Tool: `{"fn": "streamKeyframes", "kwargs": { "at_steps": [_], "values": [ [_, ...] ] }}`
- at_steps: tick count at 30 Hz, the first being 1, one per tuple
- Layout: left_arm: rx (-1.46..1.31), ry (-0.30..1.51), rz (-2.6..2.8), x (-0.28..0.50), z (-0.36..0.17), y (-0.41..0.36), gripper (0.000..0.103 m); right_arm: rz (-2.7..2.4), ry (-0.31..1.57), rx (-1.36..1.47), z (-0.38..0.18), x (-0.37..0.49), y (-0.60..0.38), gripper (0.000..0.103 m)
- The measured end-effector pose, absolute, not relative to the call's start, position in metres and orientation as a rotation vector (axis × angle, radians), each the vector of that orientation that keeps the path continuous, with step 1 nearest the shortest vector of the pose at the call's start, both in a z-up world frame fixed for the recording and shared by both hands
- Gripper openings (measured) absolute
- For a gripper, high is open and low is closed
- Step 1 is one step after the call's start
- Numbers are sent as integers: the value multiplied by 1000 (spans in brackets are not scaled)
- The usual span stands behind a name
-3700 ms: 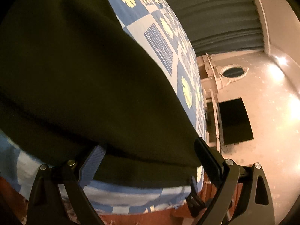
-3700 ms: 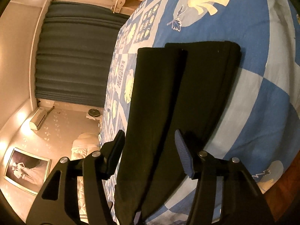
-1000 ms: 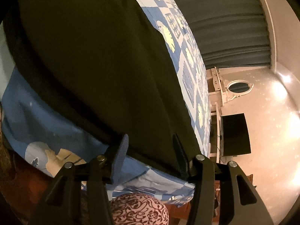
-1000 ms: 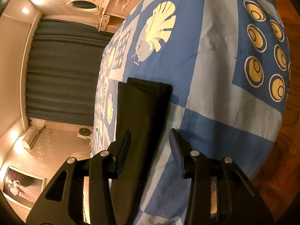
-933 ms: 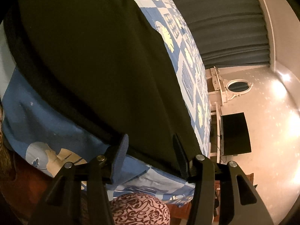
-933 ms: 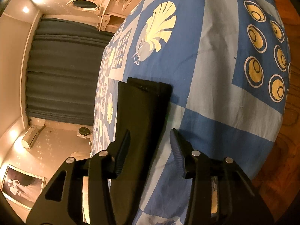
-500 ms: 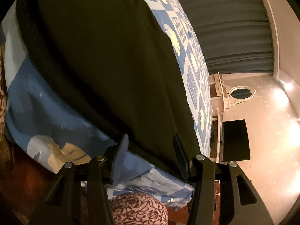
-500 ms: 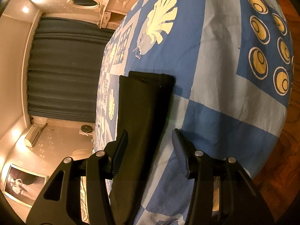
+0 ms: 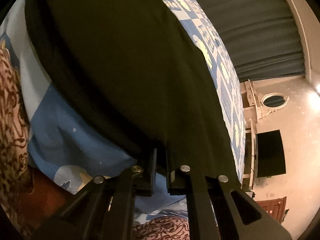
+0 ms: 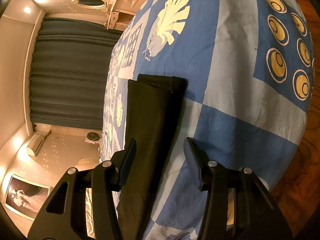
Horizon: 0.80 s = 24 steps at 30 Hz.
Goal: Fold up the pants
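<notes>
Black pants (image 10: 152, 132) lie along the near edge of the bedspread (image 10: 240, 92), a blue and pale patchwork printed with yellow shells and ringed circles. No brand, label or readable writing shows anywhere in either view.

From the right wrist view the pants appear as a long narrow strip, one leg stacked on the other, with the far end squared off just short of a shell print. The right gripper (image 10: 160, 160) hovers over this strip with its fingers spread wide apart, one on each side of the cloth; whether either pad touches it cannot be told.

From the left wrist view the dark cloth (image 9: 120, 60) fills most of the frame, its thick folded edge running beside bare blue bedspread (image 9: 66, 132). The left gripper (image 9: 160, 160) has its fingers pressed nearly together, pinching the edge of the pants close to the bedspread's near edge.

Patterned brown fabric (image 9: 12, 120) shows at the left margin.
</notes>
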<state>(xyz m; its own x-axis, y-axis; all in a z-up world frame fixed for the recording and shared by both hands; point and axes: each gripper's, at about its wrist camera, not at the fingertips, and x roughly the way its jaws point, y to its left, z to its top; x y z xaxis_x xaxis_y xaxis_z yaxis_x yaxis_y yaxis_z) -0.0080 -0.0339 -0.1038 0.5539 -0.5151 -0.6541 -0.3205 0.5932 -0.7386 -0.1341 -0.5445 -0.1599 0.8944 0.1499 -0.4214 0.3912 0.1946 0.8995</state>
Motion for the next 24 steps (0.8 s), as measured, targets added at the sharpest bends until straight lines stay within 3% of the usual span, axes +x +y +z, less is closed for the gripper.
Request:
{"fn": "streamKeyframes", "kwargs": {
  "at_steps": [3, 5, 7, 9, 12, 15, 18, 24],
  "values": [
    [-1019, 1018, -165, -10, -104, -31, 11, -179, 470, 1363, -157, -134, -546, 49],
    [-997, 1018, -174, -13, -96, -30, 18, -183, 459, 1362, -154, -135, -550, 50],
    [-940, 996, -180, -17, -83, -30, 42, -202, 435, 1355, -149, -139, -560, 62],
    [-896, 951, -155, -24, -68, -23, 61, -212, 434, 1324, -144, -138, -569, 64],
    [-845, 900, -135, -26, -51, -6, 63, -241, 442, 1272, -138, -134, -581, 64],
    [-784, 838, -82, -17, -34, 21, 77, -223, 425, 1282, -139, -125, -591, 64],
    [-750, 835, -53, 5, -29, 48, 82, -208, 437, 1266, -139, -106, -599, 65],
    [-649, 861, 54, 39, -31, 111, 83, -161, 476, 1263, -143, -85, -600, 67]
  ]
}}
